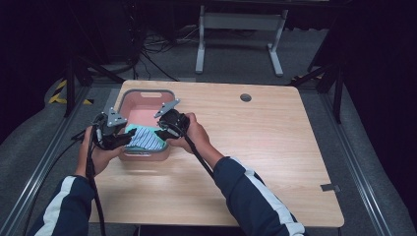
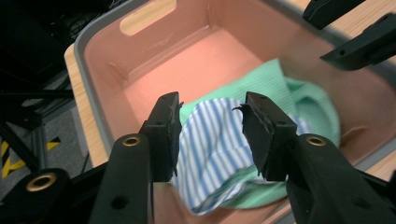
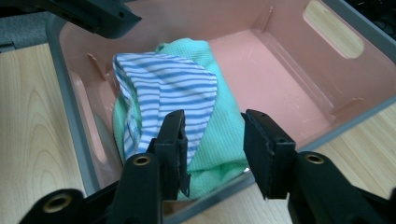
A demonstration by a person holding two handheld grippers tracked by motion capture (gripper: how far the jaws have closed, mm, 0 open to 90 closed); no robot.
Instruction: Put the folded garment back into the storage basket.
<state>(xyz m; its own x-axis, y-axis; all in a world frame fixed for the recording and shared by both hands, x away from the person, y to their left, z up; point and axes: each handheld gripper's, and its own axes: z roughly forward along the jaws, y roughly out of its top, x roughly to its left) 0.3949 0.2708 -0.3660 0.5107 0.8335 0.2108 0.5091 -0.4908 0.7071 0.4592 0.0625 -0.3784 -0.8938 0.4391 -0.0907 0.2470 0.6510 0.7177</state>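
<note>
**Two grippers over the pink bin**

A pink bin (image 1: 143,105) with a grey rim is sitting on the desk (image 1: 255,147), near its left side. A striped blue and white cloth (image 2: 210,149) is lying on top of a green cloth (image 3: 219,135) inside the bin, at the near end. The left gripper (image 2: 212,133) and the right gripper (image 3: 212,149) are hanging just above the cloths. Both are standing apart, holding nothing.
</note>
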